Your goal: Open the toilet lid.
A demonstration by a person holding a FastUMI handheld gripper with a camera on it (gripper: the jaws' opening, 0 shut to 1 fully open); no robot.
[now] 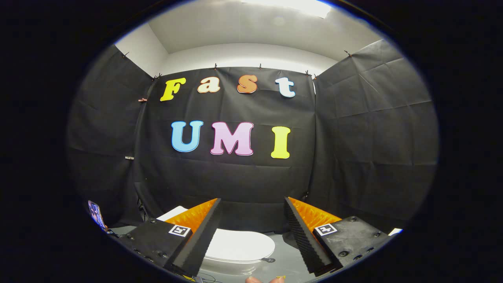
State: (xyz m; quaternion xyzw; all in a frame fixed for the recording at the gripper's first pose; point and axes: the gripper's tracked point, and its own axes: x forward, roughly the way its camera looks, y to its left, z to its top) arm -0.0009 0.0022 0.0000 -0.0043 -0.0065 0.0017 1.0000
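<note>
The tool [251, 220] is held up high and level, its two fingers [196, 243] spread wide apart with nothing between them, released and touching nothing. It looks out at the booth wall more than down, which I take for a starting pose: well above the work, with the spread ready to take an edge once it drops.

Below and just ahead of the fingers sits the toilet [235, 251], seen from above through the gap. Its lid [239, 244] is down, flat and closed over the bowl: a smooth white oval with a rounded front edge, glossy, no handle that I can make out. A thin shadow line runs under the rim, likely where a finger could slip in to lift.

The floor [283, 255] around it is pale grey. The lid's hinge end is hidden behind the left finger.
</note>
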